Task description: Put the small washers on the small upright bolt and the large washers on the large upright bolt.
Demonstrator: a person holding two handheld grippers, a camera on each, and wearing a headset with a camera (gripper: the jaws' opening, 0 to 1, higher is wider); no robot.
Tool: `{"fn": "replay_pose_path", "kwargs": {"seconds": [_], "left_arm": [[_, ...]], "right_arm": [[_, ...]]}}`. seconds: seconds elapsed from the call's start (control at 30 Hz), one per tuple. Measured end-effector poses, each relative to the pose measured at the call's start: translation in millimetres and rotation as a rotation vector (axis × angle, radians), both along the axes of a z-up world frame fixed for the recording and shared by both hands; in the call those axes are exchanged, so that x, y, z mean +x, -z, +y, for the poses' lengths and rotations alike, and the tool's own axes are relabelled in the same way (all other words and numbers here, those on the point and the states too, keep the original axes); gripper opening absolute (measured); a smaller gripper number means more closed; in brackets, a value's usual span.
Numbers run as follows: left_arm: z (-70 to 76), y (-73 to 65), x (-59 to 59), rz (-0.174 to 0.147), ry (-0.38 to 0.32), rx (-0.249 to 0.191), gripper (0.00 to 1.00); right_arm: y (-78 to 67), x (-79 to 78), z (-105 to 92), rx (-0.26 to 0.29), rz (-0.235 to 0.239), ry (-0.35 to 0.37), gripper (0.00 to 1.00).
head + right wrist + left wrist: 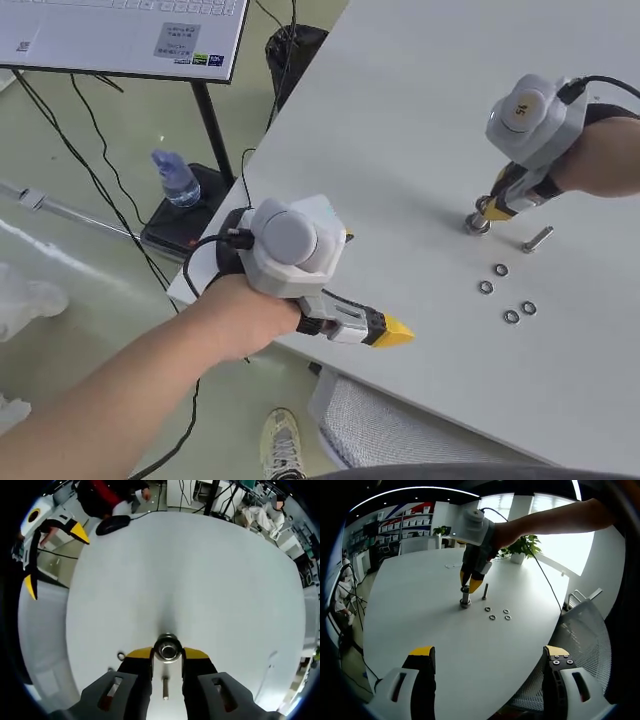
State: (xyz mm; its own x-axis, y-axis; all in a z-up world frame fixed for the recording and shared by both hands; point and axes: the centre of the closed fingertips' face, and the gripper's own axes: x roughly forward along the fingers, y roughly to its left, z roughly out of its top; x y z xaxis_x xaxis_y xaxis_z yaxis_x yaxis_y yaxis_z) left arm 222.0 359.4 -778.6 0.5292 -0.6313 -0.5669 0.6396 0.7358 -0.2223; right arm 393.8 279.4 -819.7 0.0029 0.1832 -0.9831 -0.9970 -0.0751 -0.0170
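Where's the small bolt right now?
Head view, right side: the small bolt stands beside the large bolt at the right gripper, loose washers just nearer the person.

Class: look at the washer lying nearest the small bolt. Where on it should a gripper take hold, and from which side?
Probably across its outer rim, coming straight down from above: the washer lies flat and thin on the table, apart from the other washers.
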Motion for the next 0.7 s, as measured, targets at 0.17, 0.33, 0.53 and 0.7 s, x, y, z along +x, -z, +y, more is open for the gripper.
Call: {"fn": "replay_pose_path", "kwargs": {"seconds": [0.17,0.33,0.53,0.7], "left_arm": [[2.0,0.8,-0.6,0.004,-0.002,0.0,0.88],[1.3,0.8,-0.2,0.006,0.001,-0.005,0.88],[1.7,1.6,1.9,0.009,0.004,-0.005,0.88],[1.5,1.2,4.8,0.009,0.005,-0.005,0.88]], "right_arm": [[2.4,0.0,1.2,-0.008,-0.009,-0.012,0.21],[6.3,0.3,1.8,-0.016,-0.011,-0.017,0.21],[11.0,3.5,1.3,-0.024,-0.006,-0.018,0.21],[14.1,2.5,0.9,-0.029,0.002,-0.017,0.21]]}}
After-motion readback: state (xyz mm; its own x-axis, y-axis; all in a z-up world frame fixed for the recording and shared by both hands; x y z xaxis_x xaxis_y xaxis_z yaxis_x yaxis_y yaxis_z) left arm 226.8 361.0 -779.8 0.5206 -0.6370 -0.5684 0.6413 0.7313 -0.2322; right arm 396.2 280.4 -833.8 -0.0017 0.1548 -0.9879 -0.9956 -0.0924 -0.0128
